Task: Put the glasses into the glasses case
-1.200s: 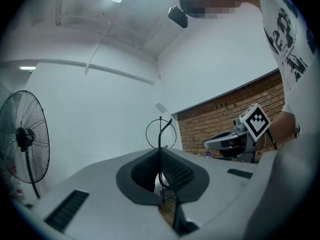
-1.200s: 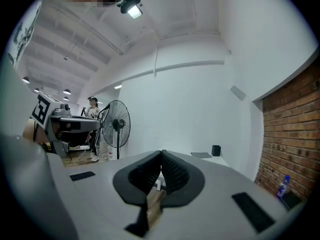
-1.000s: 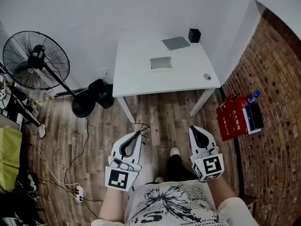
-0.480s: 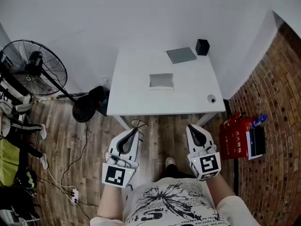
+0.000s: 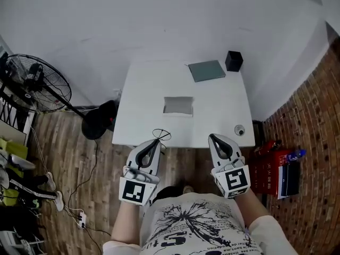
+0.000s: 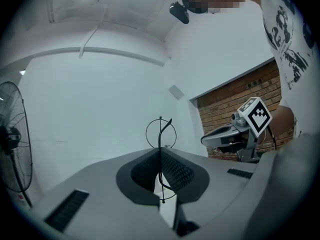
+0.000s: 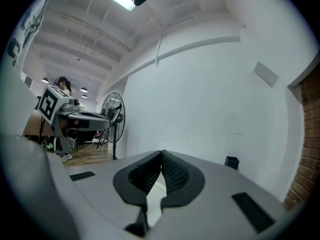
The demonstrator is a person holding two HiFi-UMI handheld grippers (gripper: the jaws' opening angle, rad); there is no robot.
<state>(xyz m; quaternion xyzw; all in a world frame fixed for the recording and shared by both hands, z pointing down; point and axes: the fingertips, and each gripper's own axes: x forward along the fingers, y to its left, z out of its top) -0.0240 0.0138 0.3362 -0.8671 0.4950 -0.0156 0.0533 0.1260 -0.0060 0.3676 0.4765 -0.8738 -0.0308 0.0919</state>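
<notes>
My left gripper [image 5: 154,143] is shut on thin black wire-framed glasses [image 5: 161,135] and holds them level at the near edge of the white table [image 5: 143,89]. In the left gripper view one round lens ring of the glasses [image 6: 161,132] stands up above the closed pads of the left gripper [image 6: 161,152]. A flat grey glasses case [image 5: 178,105] lies at the table's middle, beyond both grippers. My right gripper [image 5: 213,138] hovers at the near edge to the right; its pads meet with nothing between them in the right gripper view [image 7: 161,154].
A grey pad [image 5: 207,70] and a black box [image 5: 234,60] sit at the table's far right; a small round object [image 5: 239,130] lies at its near right corner. A standing fan [image 5: 37,84] is at the left, red packs [image 5: 271,166] on the floor at the right, beside a brick wall.
The person has walked up to the table. Both grippers went from over the wooden floor to the table's near edge, the left one still gripping the glasses.
</notes>
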